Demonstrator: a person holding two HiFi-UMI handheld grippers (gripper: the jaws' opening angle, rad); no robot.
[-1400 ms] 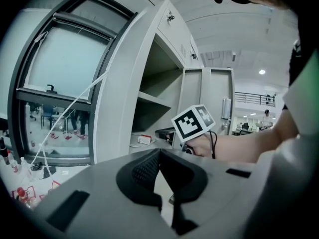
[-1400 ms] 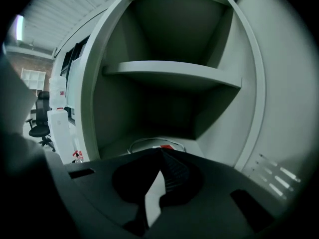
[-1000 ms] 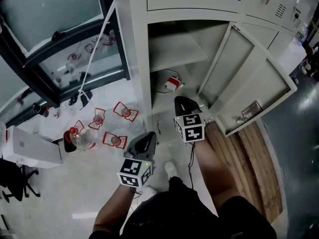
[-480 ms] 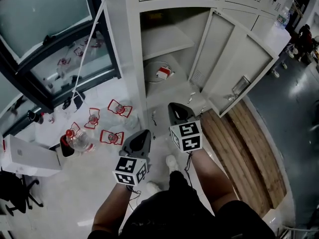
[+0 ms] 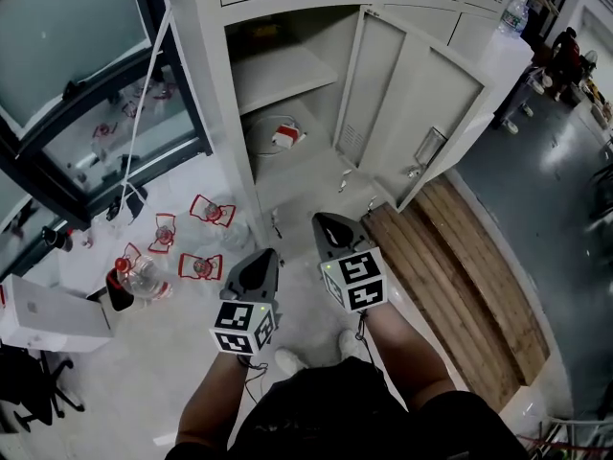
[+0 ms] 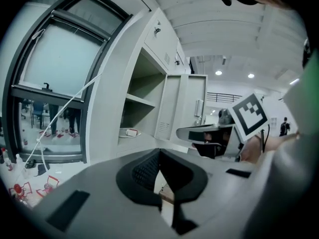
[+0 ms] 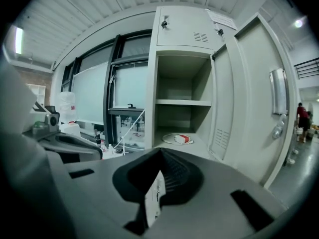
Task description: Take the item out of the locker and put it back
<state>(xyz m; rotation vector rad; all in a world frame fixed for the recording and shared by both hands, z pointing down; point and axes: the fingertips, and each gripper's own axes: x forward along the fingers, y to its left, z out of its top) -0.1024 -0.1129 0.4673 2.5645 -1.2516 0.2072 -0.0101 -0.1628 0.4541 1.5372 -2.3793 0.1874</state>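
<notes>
Right gripper point(image 5: 327, 222) has its jaws pressed together on nothing and is held outside the locker point(image 5: 206, 84), in front of its opening. Left gripper point(image 5: 262, 257), just beside it, is likewise closed and empty. The small red-and-white item point(image 5: 285, 134) lies inside the locker on the lower shelf, with a coiled white cable point(image 5: 261, 140); its detail is too small to read. The locker's top is cut off in the head view.

The red-and-white item point(image 5: 287, 134) on the lower shelf point(image 5: 306, 172) of the locker point(image 5: 206, 84), lying on a coil of pale cable point(image 5: 261, 144), is too small to identify. A yellowish thing point(image 5: 265, 31) far back on the upper shelf point(image 5: 278, 70) is lost in shadow. The head view's top edge cuts off the locker, and its left edge a white box point(image 5: 48, 316).
</notes>
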